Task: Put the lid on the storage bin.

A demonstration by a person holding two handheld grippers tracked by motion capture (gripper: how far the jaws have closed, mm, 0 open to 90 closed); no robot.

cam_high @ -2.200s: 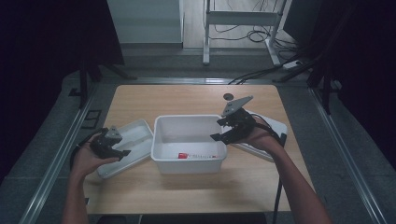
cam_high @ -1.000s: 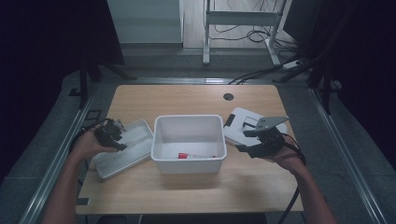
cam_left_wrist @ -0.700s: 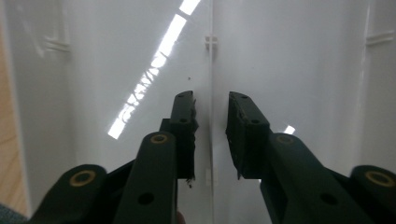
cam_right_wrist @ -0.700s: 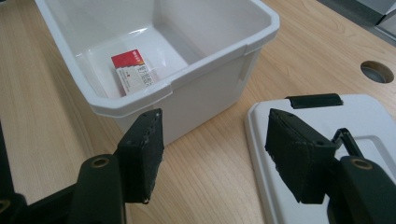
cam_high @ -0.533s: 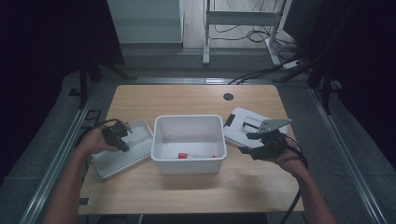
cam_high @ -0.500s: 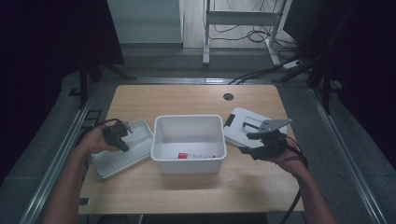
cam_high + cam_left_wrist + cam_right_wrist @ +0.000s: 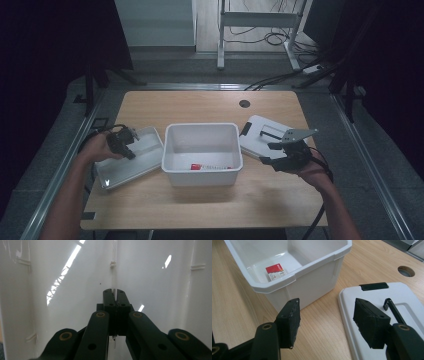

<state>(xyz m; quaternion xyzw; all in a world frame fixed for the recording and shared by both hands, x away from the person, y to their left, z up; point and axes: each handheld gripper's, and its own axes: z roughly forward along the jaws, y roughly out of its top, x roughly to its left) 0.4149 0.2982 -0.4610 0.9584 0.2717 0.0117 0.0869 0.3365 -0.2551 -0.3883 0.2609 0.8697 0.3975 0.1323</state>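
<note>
Since the earlier frame our right gripper (image 7: 278,153) has dropped beside the flat white plastic lid (image 7: 262,138), jaws apart. Left gripper (image 7: 126,143) stays clamped on the shallow white tray (image 7: 131,167), left of the tub (image 7: 202,131). Risk: the thin rib slipping free.

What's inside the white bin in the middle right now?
The white bin holds one small red-and-white packet, lying flat on the floor near the front wall. The high view's near wall hides a strip of floor; otherwise nothing else shows.
</note>
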